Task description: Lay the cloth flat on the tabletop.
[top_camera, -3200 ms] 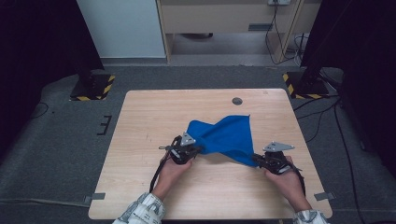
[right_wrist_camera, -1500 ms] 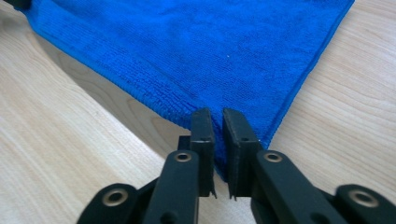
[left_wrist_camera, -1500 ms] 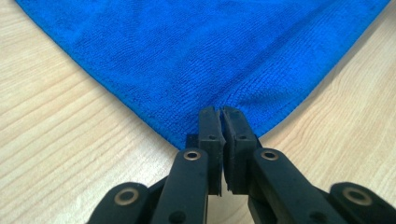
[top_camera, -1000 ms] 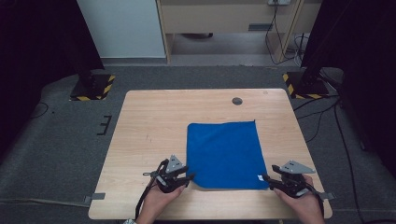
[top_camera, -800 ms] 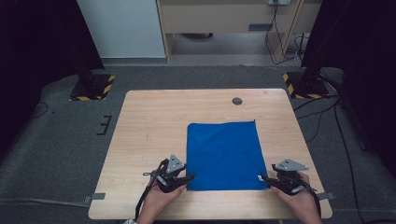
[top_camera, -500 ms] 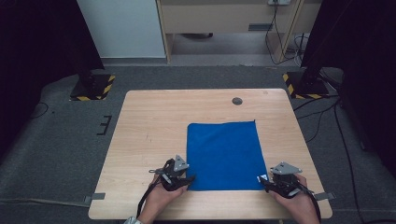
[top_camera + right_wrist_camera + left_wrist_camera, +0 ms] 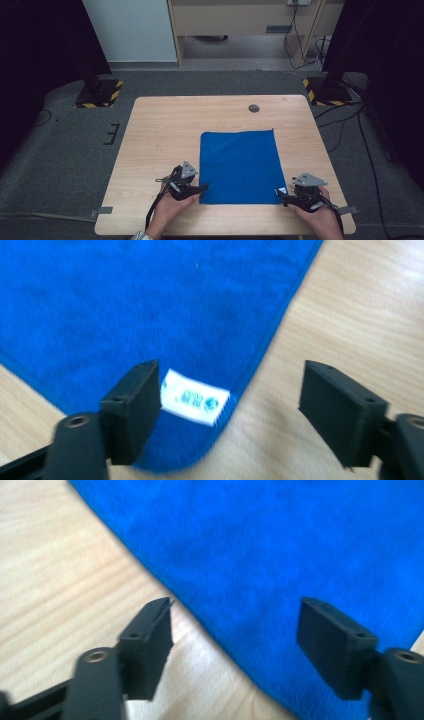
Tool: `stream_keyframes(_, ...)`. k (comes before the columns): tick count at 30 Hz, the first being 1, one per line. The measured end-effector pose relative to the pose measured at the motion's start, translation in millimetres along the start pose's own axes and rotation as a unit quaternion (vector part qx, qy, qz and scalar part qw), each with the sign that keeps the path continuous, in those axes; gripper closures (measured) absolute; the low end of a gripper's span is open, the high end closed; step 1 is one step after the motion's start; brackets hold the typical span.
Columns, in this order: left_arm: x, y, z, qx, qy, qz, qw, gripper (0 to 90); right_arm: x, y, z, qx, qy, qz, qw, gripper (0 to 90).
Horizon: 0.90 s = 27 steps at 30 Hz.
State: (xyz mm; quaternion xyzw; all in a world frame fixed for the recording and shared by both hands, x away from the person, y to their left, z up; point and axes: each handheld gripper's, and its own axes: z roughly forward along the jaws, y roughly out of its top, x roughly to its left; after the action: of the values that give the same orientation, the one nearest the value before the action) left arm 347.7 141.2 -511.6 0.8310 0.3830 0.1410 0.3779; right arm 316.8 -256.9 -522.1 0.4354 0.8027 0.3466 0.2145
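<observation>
Bright, even tabletop light; dark surroundings; close-ups slightly soft.

The right gripper (image 7: pixel 230 410) hangs over the near corner of the blue cloth (image 7: pixel 150 305), its two black jaws standing wide apart after just opening, nothing pinched between them. A small white label (image 7: pixel 196 397) at the cloth's corner lies just beside one jaw. Bare wooden table (image 7: pixel 360 315) flanks the cloth's hemmed edge.
</observation>
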Motion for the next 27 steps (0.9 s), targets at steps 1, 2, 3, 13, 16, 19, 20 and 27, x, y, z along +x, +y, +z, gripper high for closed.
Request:
stream_keyframes(1, 1.3, 1.2, 0.3, -0.002, -0.002, -0.001, 1.0, 25.1, -0.3, 1.3, 0.8, -0.003, 0.001, 0.001, 1.0, 19.2)
stream_keyframes(2, 2.6, 2.2, 0.4, -0.006, -0.003, -0.001, 1.0, 22.6, -0.3, 3.2, 2.0, -0.006, 0.005, 0.007, 0.9999, 17.6)
stream_keyframes(3, 4.2, 3.1, 0.6, -0.009, -0.006, -0.003, 0.9999, 21.4, -0.1, 4.7, 3.2, -0.01, 0.008, 0.013, 0.9998, 16.5)
stream_keyframes(13, 22.8, 28.5, 9.9, -0.035, -0.031, -0.016, 0.9988, 7.9, 10.2, 33.1, 16.6, -0.031, 0.045, 0.006, 0.9985, 7.9)
stream_keyframes(16, 24.6, 38.9, 12.7, -0.043, -0.035, -0.006, 0.9984, 6.8, 19.0, 43.6, 20.4, -0.042, 0.063, 0.006, 0.9971, 8.0)
stream_keyframes(19, 28.2, 47.9, 15.3, -0.041, -0.029, -0.001, 0.9987, 6.6, 31.9, 55.6, 25.1, -0.048, 0.085, 0.001, 0.9952, 8.1)
stream_keyframes(20, 30.2, 50.5, 16.2, -0.039, -0.031, -0.001, 0.9987, 6.6, 35.8, 58.9, 26.8, -0.048, 0.092, -0.005, 0.9946, 8.2)
stream_keyframes(27, 48.7, 65.7, 19.2, -0.037, -0.023, -0.001, 0.999, 6.9, 64.7, 77.9, 43.8, -0.023, 0.133, -0.035, 0.9902, 18.0)
